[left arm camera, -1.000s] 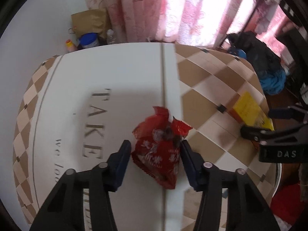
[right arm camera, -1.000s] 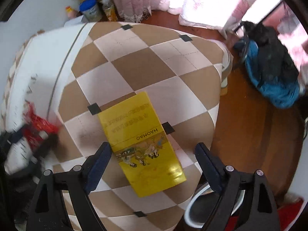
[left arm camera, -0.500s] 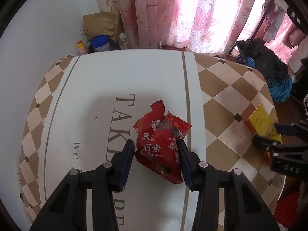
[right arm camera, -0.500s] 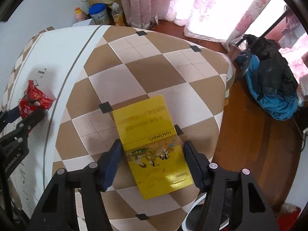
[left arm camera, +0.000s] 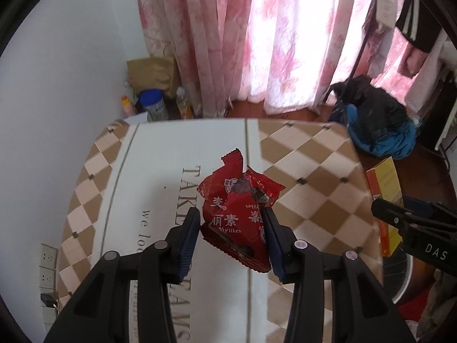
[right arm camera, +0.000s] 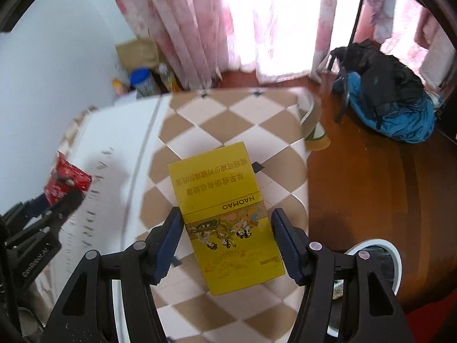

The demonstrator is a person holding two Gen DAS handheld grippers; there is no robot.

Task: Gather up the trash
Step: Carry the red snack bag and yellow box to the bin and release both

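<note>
red wrapper (left arm camera: 238, 223) gripped, yellow box (right arm camera: 225, 220) gripped — both aloft

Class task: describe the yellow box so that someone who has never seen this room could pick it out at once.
Find the table with the brown-and-cream checked cloth. Over its right end, the right gripper holds the yellow box: flat, printed HAOMAO with cartoon figures, unlike the crumpled red wrapper.

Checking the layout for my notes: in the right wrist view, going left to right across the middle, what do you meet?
red snack wrapper in the left gripper → yellow box in the right gripper → blue and black backpack on the wooden floor.
</note>
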